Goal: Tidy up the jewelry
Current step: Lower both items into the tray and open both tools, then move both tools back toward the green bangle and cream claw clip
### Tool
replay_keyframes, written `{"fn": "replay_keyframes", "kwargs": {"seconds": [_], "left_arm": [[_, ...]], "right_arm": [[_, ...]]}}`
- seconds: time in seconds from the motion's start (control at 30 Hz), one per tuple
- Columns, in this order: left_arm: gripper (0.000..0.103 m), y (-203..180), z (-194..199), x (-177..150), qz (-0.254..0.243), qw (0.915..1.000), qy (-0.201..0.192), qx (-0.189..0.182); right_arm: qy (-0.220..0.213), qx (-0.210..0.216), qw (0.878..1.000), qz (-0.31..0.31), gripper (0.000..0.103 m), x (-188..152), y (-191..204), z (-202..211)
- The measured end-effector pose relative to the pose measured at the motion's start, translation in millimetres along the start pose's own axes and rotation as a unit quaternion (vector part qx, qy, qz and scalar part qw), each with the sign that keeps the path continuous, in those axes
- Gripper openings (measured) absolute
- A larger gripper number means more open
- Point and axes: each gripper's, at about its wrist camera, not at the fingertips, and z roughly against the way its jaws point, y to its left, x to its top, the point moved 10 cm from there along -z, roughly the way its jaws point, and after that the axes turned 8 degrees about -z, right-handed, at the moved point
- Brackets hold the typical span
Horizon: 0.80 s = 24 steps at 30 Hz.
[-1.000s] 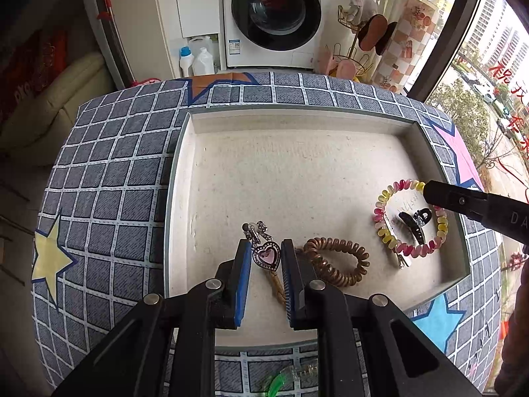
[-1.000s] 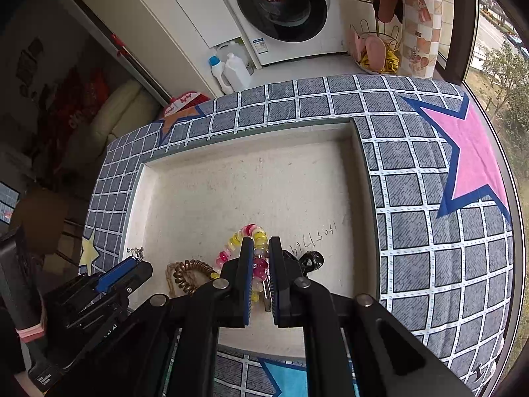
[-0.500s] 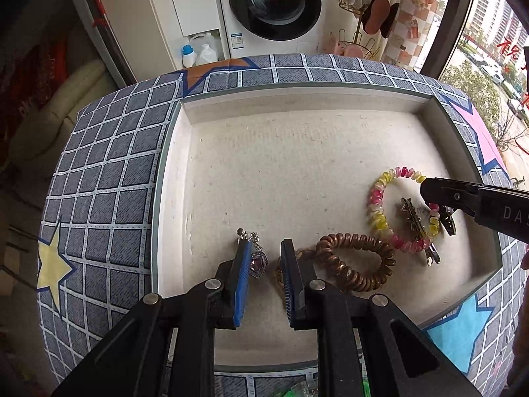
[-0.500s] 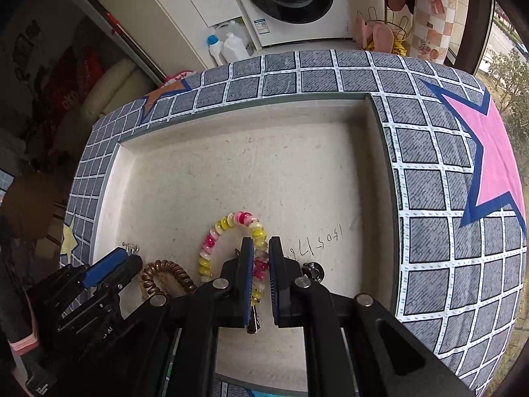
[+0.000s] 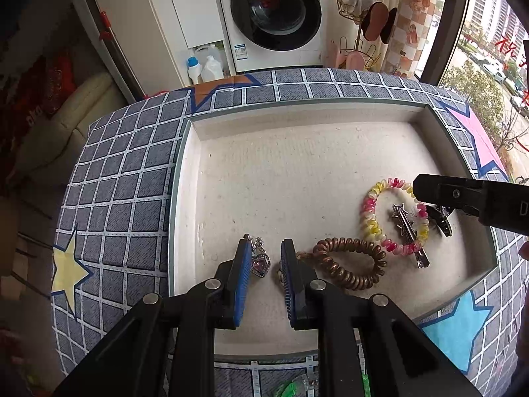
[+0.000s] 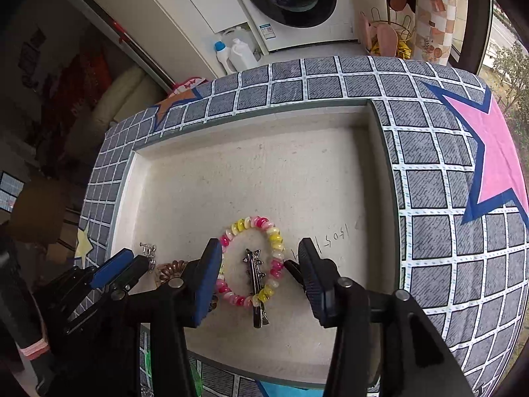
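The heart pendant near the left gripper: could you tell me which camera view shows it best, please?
The left wrist view: the heart pendant lies unobstructed between the open left gripper's fingers. In the right wrist view only its silver clasp end shows; the heart itself is hidden behind that gripper.

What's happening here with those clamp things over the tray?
A person is sorting jewelry in a shallow white tray with two handheld grippers. The left gripper hovers with jaws open around a heart-shaped pendant, not clamping it. The right gripper is open wide over a pink-and-yellow spiral hair tie with a silver hair clip lying across it. A brown spiral hair tie lies between them. Nothing is being held.
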Motion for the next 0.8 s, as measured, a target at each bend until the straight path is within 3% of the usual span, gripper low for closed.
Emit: {"fn": "replay_keyframes", "kwargs": {"seconds": [0.17,0.2,0.23,0.27,0.33,0.57,0.6,0.63,0.8], "left_arm": [[0.031,1.1,18.5,-0.8,0.005,0.9998,-0.015,-0.009],[0.038,1.5,22.7,-1.9,0.005,0.9998,-0.018,-0.010],[0.056,2.5,27.0,-4.1,0.006,0.9997,-0.019,-0.011],[0.103,5.8,31.0,-5.7,0.010,0.9997,-0.021,-0.007],[0.103,12.2,46.1,-7.2,0.017,0.9986,-0.049,0.009],[0.103,22.5,67.2,-35.9,0.018,0.9990,-0.040,0.011],[0.103,25.7,70.0,-41.5,0.019,0.9990,-0.039,0.014],[0.103,28.7,73.1,-47.6,0.021,0.9990,-0.037,0.016],[0.103,42.6,84.9,-83.1,0.035,0.9990,-0.018,0.022]], "right_arm": [[-0.012,0.013,1.000,-0.010,0.063,-2.9,4.4,18.2],[-0.015,0.015,1.000,-0.010,0.063,-4.8,5.0,22.4],[-0.017,0.016,1.000,-0.011,0.063,-7.1,5.5,26.3],[-0.019,0.015,1.000,-0.013,0.063,-9.8,5.2,30.4],[-0.021,0.015,1.000,-0.015,0.064,-16.7,4.7,37.7],[-0.018,0.019,0.999,-0.026,0.065,-48.9,3.0,57.5],[-0.017,0.019,0.999,-0.027,0.071,-54.1,2.3,59.5],[-0.017,0.022,0.999,-0.029,0.085,-59.1,1.3,62.0],[-0.012,0.020,0.999,-0.030,0.086,-86.2,-1.3,71.6]]}}
